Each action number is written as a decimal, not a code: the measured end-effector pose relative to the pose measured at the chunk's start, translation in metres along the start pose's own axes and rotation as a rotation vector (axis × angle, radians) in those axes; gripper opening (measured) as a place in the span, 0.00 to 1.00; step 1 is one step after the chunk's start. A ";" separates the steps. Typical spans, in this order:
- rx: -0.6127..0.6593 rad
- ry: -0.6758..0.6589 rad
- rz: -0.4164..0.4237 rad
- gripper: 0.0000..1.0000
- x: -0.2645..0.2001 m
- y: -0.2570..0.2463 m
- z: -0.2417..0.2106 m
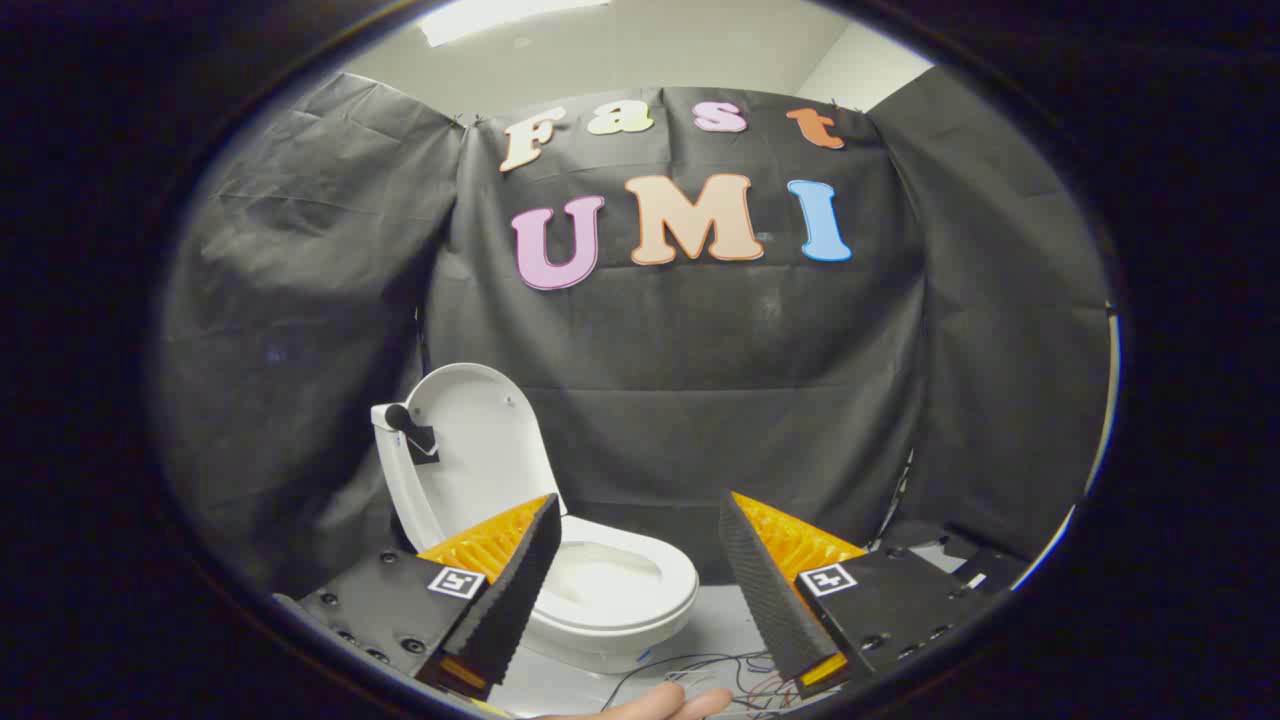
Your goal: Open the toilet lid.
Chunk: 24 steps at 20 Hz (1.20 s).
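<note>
Gripper view: the claw (640, 590) hangs with its two ridged fingers (510, 590) spread wide apart, holding nothing. A white toilet (610, 600) sits just beyond the left finger, at about ten o'clock from the claw. Its lid (480, 450) already stands upright, with a small black handle (405, 425) on its edge. Loose wires (700, 670) trail on the floor (700, 620) between the fingers; a hand (650, 705) shows below. A bump could likely tip the lid back down, or the claw might snag the wires.
</note>
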<state>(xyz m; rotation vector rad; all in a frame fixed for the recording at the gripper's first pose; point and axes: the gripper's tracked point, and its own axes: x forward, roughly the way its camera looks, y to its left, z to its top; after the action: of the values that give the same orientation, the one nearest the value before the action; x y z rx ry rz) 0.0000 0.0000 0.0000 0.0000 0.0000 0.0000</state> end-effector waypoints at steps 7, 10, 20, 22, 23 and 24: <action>-0.002 -0.002 0.001 0.98 0.003 0.000 0.000; -0.006 0.020 0.001 0.98 0.002 0.001 -0.006; -0.021 0.032 0.004 0.98 0.035 0.006 0.001; -0.026 0.052 0.007 0.99 0.040 0.006 -0.004; -0.026 0.048 0.008 0.99 0.043 0.007 -0.001; -0.028 0.046 0.009 0.99 0.045 0.008 -0.002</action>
<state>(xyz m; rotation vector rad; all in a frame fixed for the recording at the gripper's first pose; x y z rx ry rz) 0.0452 0.0076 -0.0022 -0.0284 0.0460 0.0095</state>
